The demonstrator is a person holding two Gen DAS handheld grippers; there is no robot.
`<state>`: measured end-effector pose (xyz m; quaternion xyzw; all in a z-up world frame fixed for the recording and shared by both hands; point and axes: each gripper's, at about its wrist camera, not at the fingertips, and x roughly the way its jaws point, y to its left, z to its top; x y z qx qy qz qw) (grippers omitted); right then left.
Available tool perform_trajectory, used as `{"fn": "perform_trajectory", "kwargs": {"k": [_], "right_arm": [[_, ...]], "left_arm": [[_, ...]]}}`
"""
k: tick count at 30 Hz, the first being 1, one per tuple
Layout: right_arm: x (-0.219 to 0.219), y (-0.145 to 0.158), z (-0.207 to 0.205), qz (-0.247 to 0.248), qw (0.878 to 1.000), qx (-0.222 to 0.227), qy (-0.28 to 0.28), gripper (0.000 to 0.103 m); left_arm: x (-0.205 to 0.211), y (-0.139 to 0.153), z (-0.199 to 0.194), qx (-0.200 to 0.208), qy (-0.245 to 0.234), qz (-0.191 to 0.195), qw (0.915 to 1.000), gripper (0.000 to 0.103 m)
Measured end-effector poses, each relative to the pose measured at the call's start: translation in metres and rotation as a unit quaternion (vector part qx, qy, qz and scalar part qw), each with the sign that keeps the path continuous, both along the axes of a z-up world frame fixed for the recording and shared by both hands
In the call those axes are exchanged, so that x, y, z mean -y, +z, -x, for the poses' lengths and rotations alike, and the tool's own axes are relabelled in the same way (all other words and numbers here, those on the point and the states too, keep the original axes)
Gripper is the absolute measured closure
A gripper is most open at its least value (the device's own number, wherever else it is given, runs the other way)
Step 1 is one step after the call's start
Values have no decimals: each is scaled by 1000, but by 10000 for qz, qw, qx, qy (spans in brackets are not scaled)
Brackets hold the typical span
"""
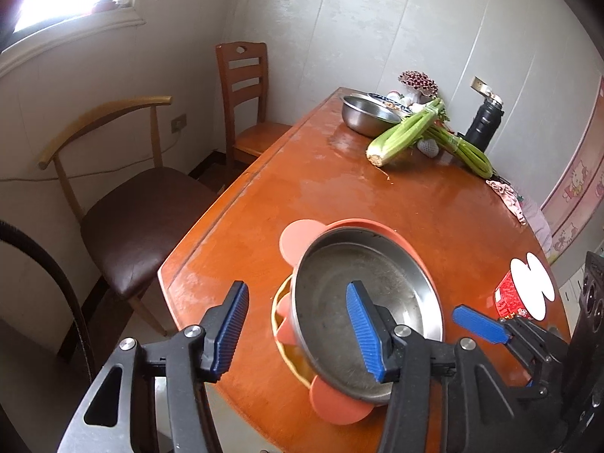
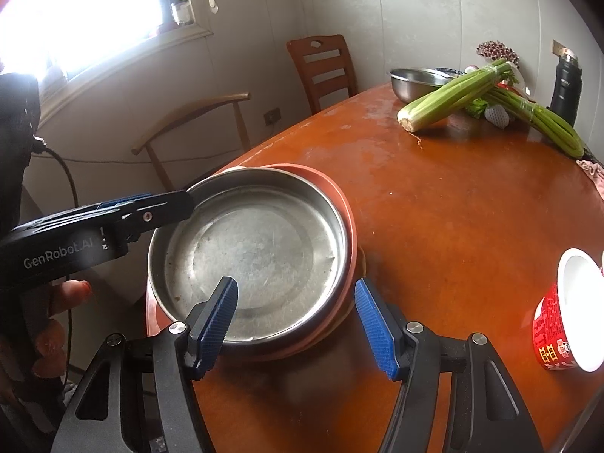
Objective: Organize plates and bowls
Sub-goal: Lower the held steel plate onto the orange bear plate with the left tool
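Steel plate between spread fingers of right hand-held gripper.

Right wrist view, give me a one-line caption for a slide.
Open right gripper straddles the near rim of a steel plate stacked on an orange plate, left gripper at its far edge.

Steel plate atop orange plate
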<state>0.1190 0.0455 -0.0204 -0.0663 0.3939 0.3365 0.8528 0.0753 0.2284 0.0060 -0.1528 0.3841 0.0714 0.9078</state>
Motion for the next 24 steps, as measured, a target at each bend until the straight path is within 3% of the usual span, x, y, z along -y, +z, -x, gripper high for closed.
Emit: {"fn": "perform_trajectory", "kwargs": {"k": [10,24], "right_arm": [[14,2,7,-135,9999,-74,13,35],[16,-10,2,-124,9994,-323,26,36]], "left_arm": [[-8,-27,9,-294,-9,757,9967,46],[16,-37,-7,-567,-130,660,9961,44]]}}
